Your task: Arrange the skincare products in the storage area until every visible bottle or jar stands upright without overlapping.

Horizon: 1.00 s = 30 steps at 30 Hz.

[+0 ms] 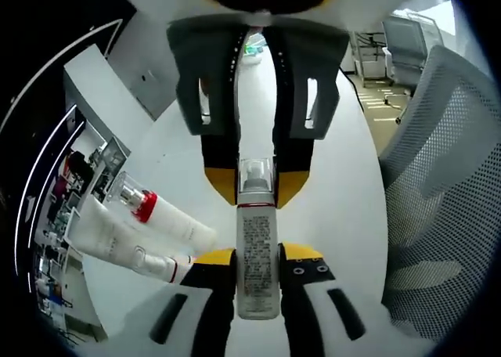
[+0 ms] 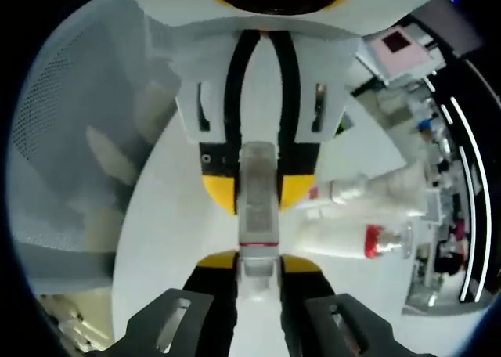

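A slim bottle (image 1: 257, 275) with a white printed label, a red band and a clear cap hangs over the white table (image 1: 337, 208). My left gripper (image 1: 258, 255) is shut on its labelled body. The right gripper (image 1: 257, 186) faces it from the top of the left gripper view and is shut on the cap end. In the right gripper view, the right gripper (image 2: 258, 261) clamps the bottle (image 2: 258, 208) near its cap, and the left gripper (image 2: 258, 191) holds the far end. A red-collared bottle (image 1: 160, 212) and a white tube (image 1: 117, 243) lie flat on the table.
The lying bottle (image 2: 352, 239) and the tube (image 2: 383, 186) sit toward the shelf side of the table (image 2: 172, 216). A grey mesh chair (image 1: 438, 200) (image 2: 78, 161) stands close to the table edge. Cluttered shelves (image 1: 74, 185) run along the far side.
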Tool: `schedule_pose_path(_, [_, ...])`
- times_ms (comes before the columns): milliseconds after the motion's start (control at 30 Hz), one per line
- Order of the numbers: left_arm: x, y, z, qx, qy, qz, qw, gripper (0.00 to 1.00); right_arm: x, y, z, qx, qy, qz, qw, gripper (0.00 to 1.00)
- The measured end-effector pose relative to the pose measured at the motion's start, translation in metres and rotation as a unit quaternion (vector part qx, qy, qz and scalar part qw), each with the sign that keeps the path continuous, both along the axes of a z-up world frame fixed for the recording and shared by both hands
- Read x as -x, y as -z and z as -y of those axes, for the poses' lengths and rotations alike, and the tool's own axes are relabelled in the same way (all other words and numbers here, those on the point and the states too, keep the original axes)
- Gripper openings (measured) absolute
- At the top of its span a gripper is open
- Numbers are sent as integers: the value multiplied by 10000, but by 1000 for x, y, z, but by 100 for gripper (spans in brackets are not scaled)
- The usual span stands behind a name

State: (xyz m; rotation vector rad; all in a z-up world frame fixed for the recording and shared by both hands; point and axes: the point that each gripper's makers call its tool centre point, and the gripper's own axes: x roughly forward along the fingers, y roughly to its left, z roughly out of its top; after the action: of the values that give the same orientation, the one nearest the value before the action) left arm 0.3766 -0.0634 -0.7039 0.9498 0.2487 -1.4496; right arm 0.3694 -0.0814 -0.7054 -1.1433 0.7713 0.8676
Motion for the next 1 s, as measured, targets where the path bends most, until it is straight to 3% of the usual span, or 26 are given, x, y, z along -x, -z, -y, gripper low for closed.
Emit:
schedule_pose_path(200, [2, -1, 3, 104, 9, -44, 9999, 21, 1, 1, 2, -137, 20, 151, 9998, 14])
schedule_pose_path(300, [4, -4, 5, 286, -71, -340, 9990, 21, 3, 0, 4, -128, -75, 270, 9995, 17])
schedule_pose_path(400, [2, -7, 5, 370, -112, -376, 9985, 21, 3, 0, 4, -187, -130, 396, 9990, 24])
schedule_pose_path(533, [4, -9, 7, 518, -192, -641, 9964, 21, 3, -2, 7, -172, -175, 538, 9983, 26])
schedule_pose_path(667, [2, -10, 6, 566, -259, -681, 9957, 21, -1, -8, 14, -358, 55, 736, 9966, 31])
schedule_pose_path(767, [0, -13, 6, 668, -331, -786, 9941, 21, -1, -11, 21, -846, 598, 750, 9918, 30])
schedule_pose_path(833, [-1, -15, 6, 733, -380, -823, 9932, 21, -2, -13, 26, -1197, 994, 783, 9847, 31])
schedule_pose_path(900, [-2, -17, 7, 820, -405, -813, 9925, 21, 0, -13, 29, -1881, 1568, 615, 9676, 31])
schedule_pose_path(1000, [-4, -24, 9, 1017, -454, -836, 9903, 21, 0, -16, 35, -2860, 2411, 551, 9258, 33])
